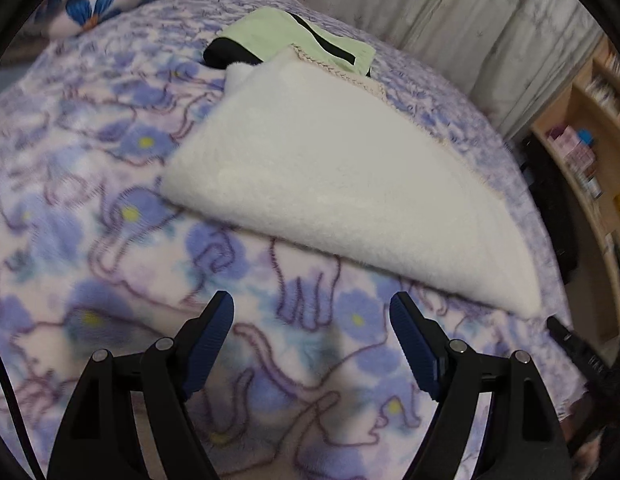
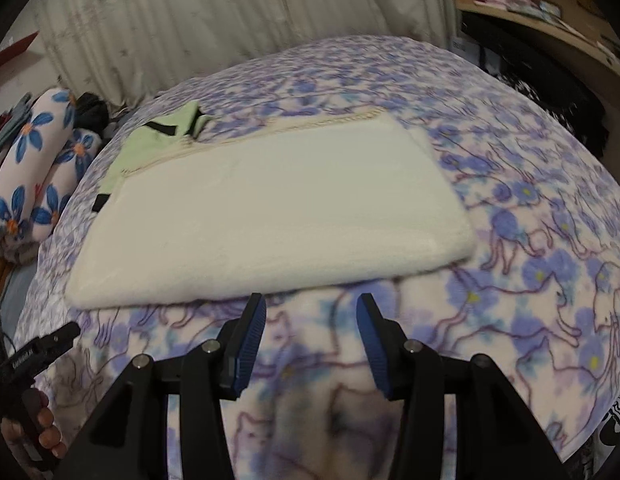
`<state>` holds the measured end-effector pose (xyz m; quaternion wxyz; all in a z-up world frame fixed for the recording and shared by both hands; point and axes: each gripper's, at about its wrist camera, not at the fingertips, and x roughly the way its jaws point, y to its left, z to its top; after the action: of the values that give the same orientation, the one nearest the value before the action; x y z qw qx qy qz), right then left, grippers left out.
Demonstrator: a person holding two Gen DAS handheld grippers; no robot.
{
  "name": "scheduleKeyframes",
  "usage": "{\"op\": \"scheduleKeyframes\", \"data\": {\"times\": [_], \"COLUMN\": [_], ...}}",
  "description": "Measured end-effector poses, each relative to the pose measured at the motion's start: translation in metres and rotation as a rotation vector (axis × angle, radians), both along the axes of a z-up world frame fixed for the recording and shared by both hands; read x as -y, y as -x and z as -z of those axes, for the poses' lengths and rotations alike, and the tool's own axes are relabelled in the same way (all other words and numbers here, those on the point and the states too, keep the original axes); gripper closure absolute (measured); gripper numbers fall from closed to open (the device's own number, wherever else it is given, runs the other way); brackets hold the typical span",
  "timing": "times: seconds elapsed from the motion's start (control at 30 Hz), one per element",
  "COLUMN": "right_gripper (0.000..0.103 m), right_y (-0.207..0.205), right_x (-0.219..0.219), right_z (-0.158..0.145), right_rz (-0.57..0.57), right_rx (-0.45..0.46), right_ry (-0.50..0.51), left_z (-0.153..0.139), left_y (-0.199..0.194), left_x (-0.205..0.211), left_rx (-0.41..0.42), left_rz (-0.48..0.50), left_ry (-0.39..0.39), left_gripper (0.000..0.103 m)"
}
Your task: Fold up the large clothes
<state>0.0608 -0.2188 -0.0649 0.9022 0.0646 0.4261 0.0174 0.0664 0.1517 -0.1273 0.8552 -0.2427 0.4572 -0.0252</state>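
We see the white blanket (image 2: 270, 208) lying folded on the flowered bedspread (image 2: 530, 240), hiding part of a green garment (image 1: 278, 32). Left gripper (image 1: 312, 340) gapes wide, right gripper (image 2: 312, 340) narrower; both empty.

A bed (image 2: 510, 184) under a purple-blue flowered cat-print fleece cover carries a folded white fleece blanket (image 2: 270, 216) lying just beyond the fingers (image 2: 252, 336); farther past them, a pale green garment with black trim (image 2: 158, 136) sits partly under the blanket's far edge.

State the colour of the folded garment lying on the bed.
The folded garment is fluffy cream-white; clearest in the right wrist view.
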Motion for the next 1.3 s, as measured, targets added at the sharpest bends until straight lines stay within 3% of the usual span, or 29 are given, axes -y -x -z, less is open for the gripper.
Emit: {"op": "scheduleKeyframes", "data": {"times": [0.27,0.53,0.57,0.6,0.7,0.83,0.9,1.03,1.3], "right_gripper": [0.056,0.056,0.056,0.057,0.058,0.072,0.074,0.074,0.074], "right_y": [-0.011,-0.052,-0.058,-0.064,-0.084,-0.114,-0.124,-0.122,-0.122], "right_x": [-0.043,-0.076,-0.08,-0.084,-0.098,-0.109,-0.11,-0.106,-0.076], "right_z": [0.002,0.005,0.006,0.006,0.009,0.031,0.049,0.06,0.062], "right_rz": [-0.094,-0.153,-0.16,-0.164,-0.175,-0.178,-0.196,-0.224,-0.232], "right_rx": [0.015,0.034,0.039,0.046,0.072,0.041,-0.028,-0.017,-0.074], "right_ry": [0.051,0.097,0.105,0.112,0.158,0.227,0.204,0.196,-0.003], "left_z": [0.038,0.046,0.045,0.044,0.04,0.016,-0.001,-0.04,-0.117], "left_y": [-0.041,-0.097,-0.102,-0.105,-0.114,-0.107,-0.105,-0.095,-0.094], "left_x": [-0.02,-0.032,-0.033,-0.037,-0.038,-0.021,-0.01,0.014,0.112], "left_rx": [0.018,0.074,0.088,0.098,0.129,0.205,0.241,0.33,0.484], "left_rz": [-0.082,-0.165,-0.182,-0.203,-0.22,-0.191,-0.178,-0.114,0.074], "left_ry": [0.173,0.194,0.185,0.165,0.143,-0.019,-0.079,-0.172,-0.297], "left_gripper": [0.024,0.025,0.032,0.05,0.075,0.081,0.082,0.082,0.085]}}
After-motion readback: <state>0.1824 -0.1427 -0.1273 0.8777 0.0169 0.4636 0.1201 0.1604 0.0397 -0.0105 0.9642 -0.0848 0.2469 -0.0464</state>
